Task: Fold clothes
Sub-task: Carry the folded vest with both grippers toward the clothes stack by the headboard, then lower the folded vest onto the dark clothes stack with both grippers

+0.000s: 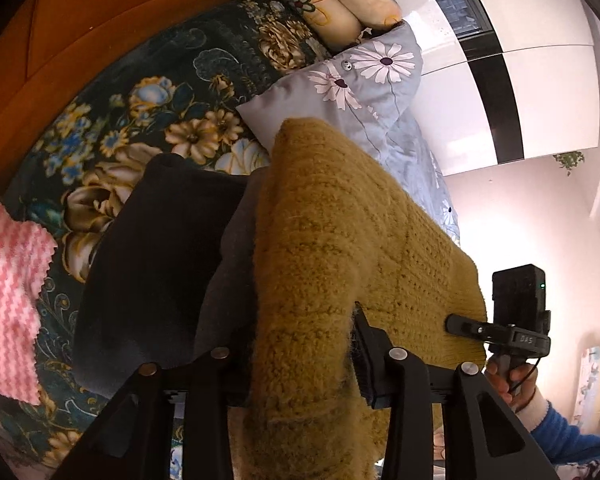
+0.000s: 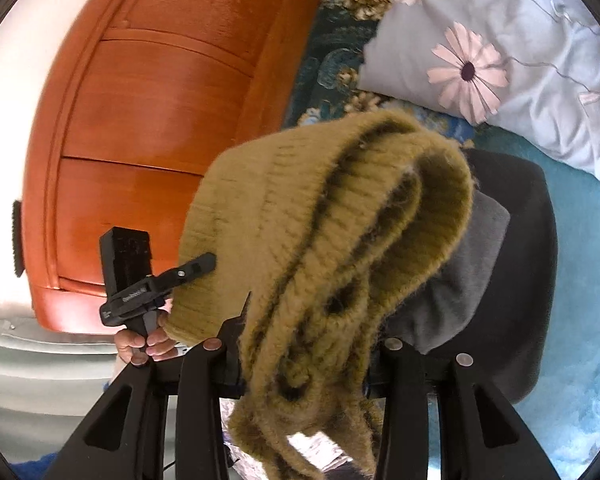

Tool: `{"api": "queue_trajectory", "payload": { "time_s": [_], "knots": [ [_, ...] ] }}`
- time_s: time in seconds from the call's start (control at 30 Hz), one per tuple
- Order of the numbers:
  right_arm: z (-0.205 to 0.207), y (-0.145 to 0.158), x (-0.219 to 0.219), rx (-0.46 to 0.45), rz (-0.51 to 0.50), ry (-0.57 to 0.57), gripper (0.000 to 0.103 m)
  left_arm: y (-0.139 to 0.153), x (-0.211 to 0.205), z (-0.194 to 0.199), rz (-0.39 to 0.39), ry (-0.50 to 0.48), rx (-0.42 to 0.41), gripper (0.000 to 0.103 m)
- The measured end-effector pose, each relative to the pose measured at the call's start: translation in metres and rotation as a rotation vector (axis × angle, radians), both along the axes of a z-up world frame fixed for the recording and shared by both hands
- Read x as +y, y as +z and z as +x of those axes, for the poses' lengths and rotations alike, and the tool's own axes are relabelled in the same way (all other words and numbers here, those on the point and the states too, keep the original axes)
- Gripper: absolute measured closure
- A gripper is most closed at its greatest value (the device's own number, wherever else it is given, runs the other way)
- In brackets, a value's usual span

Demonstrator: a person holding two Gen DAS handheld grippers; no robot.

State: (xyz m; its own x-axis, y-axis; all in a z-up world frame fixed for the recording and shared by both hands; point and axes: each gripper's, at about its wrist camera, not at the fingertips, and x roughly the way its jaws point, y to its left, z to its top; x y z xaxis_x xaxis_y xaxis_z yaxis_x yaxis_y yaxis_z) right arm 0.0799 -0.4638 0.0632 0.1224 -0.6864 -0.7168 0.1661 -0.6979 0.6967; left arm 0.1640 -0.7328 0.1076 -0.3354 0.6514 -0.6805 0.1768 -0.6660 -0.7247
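Mustard-yellow knit sweater hangs bunched between the left tool and right tool, each clamped on it, above dark folded clothes on the bed; keeping both grips level should lay it squarely.

Daisy-print pillow, perhaps wooden headboard.

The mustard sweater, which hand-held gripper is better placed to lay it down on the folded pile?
Probably the left hand-held gripper: it clamps a broad, flat section of the mustard sweater right above the dark folded pile. The right hand-held gripper holds bunched, dangling folds.
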Motion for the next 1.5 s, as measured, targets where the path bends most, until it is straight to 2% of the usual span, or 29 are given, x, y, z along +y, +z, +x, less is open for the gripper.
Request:
{"api": "queue_trajectory", "payload": {
  "time_s": [0.1,0.23,0.3,0.4,0.5,0.6,0.77,0.87,0.93,1.03,1.17,1.27,1.37,1.5],
  "knots": [
    [-0.001,-0.014,0.007,-0.026,0.009,-0.031,0.061,-0.002,0.002,-0.001,0.002,0.009,-0.01,0.06],
    [-0.001,-0.017,0.014,-0.046,-0.001,-0.056,0.061,0.002,0.002,0.0,-0.008,0.014,-0.02,0.06],
    [-0.001,-0.012,0.013,-0.035,0.004,-0.04,0.059,0.007,0.001,0.002,-0.042,0.025,-0.043,0.049],
    [-0.002,-0.008,0.016,-0.022,0.025,-0.025,0.057,0.016,-0.004,0.005,-0.082,0.051,-0.084,0.043],
    [-0.003,-0.003,0.019,-0.008,0.047,-0.01,0.056,0.031,-0.01,0.009,-0.128,0.074,-0.062,0.041],
    [-0.004,0.002,0.022,0.005,0.068,0.005,0.056,0.056,-0.012,0.018,-0.217,0.094,-0.03,0.037],
    [-0.005,0.015,0.029,0.051,0.128,0.031,0.056,0.093,-0.004,0.035,-0.353,0.11,0.032,0.037],
    [-0.004,0.032,0.038,0.117,0.197,0.047,0.056,0.115,0.012,0.05,-0.378,0.104,0.1,0.037],
    [-0.003,0.052,0.04,0.192,0.225,0.043,0.056,0.121,0.027,0.055,-0.374,0.083,0.135,0.037],
    [0.005,0.074,0.026,0.281,0.218,0.062,0.056,0.119,0.05,0.06,-0.433,0.059,0.154,0.037],
    [0.033,0.086,-0.013,0.352,0.168,0.193,0.056,0.104,0.061,0.068,-0.404,0.053,0.144,0.037],
    [0.051,0.076,-0.026,0.368,0.159,0.275,0.056,0.091,0.065,0.072,-0.384,0.05,0.136,0.037],
    [0.053,0.06,-0.029,0.388,0.241,0.293,0.056,0.078,0.065,0.071,-0.377,0.051,0.113,0.037],
    [0.048,0.045,-0.025,0.364,0.273,0.283,0.056,0.062,0.063,0.067,-0.368,0.052,0.081,0.037]
  ]
}}
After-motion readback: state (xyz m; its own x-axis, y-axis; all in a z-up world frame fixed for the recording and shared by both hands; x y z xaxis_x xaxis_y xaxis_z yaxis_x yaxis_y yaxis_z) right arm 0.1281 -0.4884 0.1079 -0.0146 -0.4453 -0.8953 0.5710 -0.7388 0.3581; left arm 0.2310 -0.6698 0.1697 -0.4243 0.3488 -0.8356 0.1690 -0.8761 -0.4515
